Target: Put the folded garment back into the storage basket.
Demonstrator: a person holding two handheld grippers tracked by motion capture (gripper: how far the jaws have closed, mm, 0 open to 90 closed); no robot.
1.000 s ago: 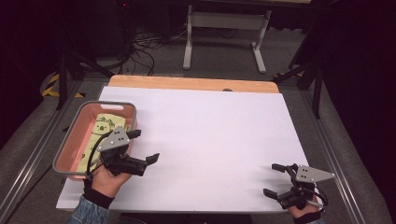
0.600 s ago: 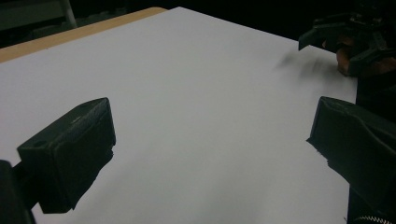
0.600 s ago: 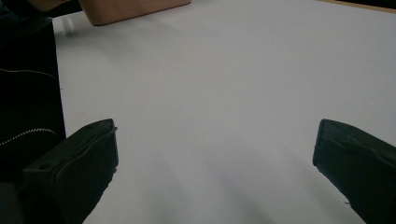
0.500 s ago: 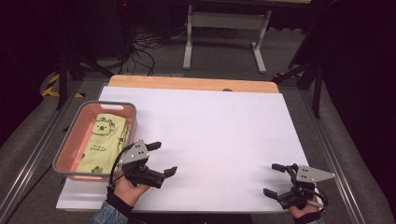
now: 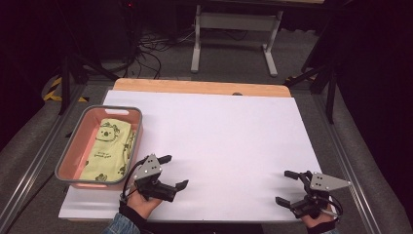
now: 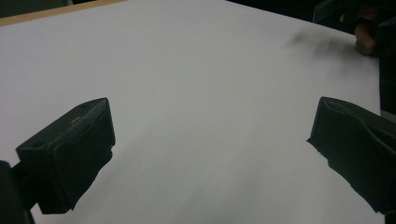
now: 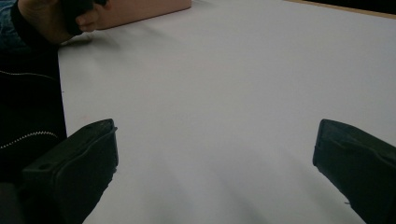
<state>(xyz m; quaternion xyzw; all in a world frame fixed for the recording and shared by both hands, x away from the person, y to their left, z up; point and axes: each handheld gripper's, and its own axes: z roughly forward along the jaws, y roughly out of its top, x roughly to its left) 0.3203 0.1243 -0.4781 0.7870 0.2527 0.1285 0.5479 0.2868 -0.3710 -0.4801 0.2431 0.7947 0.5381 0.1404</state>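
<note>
A pink tray with a grey rim sits at the table's left edge and holds a folded yellow-green cloth with a cartoon print. My left gripper rests just right of the tray near the front edge, open and empty, its jaws wide apart over bare white table. At the front right corner my right gripper is open too, with nothing between its jaws. The right gripper view catches the pink tray's side and the person's left hand far off.
The white sheet covers most of the table, with a wooden strip along the far edge. Beyond the table stand a metal frame's legs and floor cables. Metal rails run along both sides.
My left gripper has left the tray and moved right and toward the front edge, now over bare table. The cloth stays in the tray. My right gripper has not moved.
</note>
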